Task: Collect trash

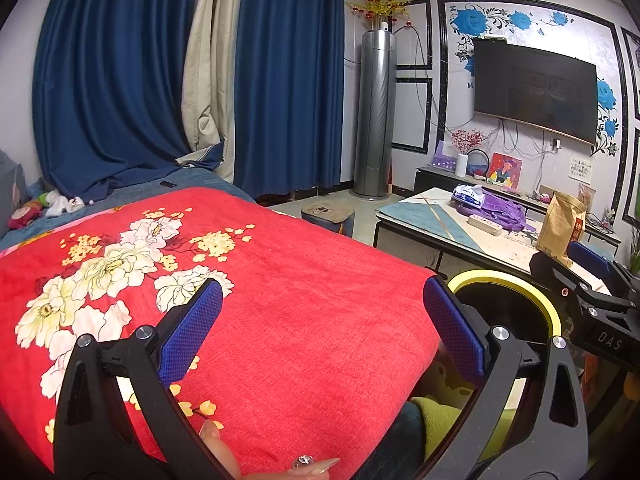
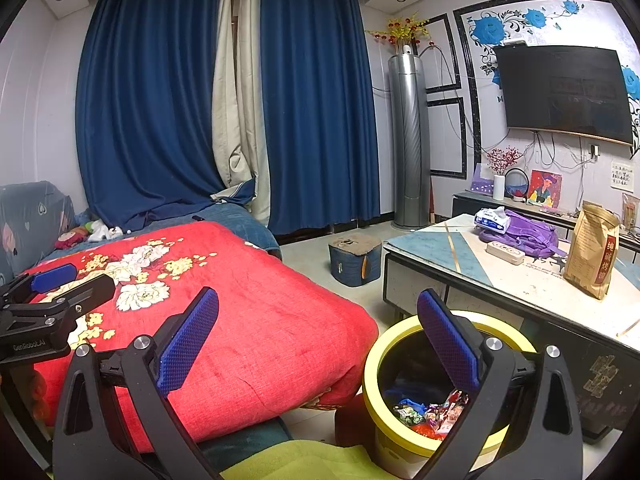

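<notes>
A yellow-rimmed trash bin [image 2: 384,344] stands on the floor between the bed and the low table, with colourful wrappers [image 2: 432,414] lying inside it. My right gripper [image 2: 318,338] is open and empty, its right finger over the bin's mouth. In the left wrist view the bin [image 1: 520,284] shows at the right, partly hidden by that finger. My left gripper [image 1: 322,330] hovers open and empty over the red floral blanket [image 1: 280,280]. The right gripper [image 1: 576,264] appears at the far right edge; the left gripper [image 2: 52,280] appears at the left edge of the right wrist view.
A low table [image 2: 520,288] at the right holds a brown paper bag [image 2: 594,248], a purple backpack [image 2: 528,232], a tissue pack [image 2: 492,218] and a power strip [image 2: 506,252]. A small blue stool [image 2: 354,258] stands on the floor. Blue curtains [image 2: 160,120] hang behind the bed.
</notes>
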Available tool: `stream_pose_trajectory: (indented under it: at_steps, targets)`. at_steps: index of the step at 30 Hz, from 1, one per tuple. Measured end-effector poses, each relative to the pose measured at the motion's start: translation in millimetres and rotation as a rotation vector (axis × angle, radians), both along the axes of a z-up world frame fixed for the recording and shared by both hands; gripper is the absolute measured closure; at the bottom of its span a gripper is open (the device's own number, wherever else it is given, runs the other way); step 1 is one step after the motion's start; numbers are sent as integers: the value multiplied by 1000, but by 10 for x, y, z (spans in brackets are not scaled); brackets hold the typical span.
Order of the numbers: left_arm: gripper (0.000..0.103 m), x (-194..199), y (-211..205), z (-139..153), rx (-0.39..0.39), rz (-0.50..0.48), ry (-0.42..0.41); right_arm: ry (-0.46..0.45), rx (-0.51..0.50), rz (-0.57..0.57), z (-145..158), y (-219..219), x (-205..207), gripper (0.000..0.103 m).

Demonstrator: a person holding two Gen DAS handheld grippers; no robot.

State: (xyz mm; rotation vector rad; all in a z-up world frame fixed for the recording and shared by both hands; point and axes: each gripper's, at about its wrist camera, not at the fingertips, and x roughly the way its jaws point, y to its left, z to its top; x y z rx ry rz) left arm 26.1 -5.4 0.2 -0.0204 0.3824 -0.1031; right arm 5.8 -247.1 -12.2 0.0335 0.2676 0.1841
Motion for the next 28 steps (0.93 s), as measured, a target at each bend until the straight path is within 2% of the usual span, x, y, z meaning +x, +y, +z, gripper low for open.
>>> stream_pose_trajectory:
  at_steps: [11, 15, 20, 22, 24, 25, 26, 28]
  targets:
    - [11, 1, -31, -3, 18, 11, -12, 0, -3, 0, -7, 5, 1, 6]
    - [11, 52, -6, -16, 21, 58, 9, 20, -21, 9, -24, 18, 47, 6]
    - [11, 90, 337, 19, -73, 142, 44, 72, -54, 82, 29, 245, 215, 6]
    - [11, 87, 724, 74, -106, 250, 55, 93, -56, 182, 102, 527, 289, 6]
    - [11, 54, 1230, 101, -119, 400, 79, 125, -67, 316, 190, 1037, 393, 6]
    - [11, -6, 1582, 99, -129, 508, 94, 149, -83, 368, 207, 1280, 433, 6]
    - [11, -81, 1949, 78, -130, 616, 122, 187, -105, 438, 213, 1594, 474, 6]
    - [11, -208, 2551, -11, -112, 765, 195, 284, -119, 612, 156, 2355, 487, 6]
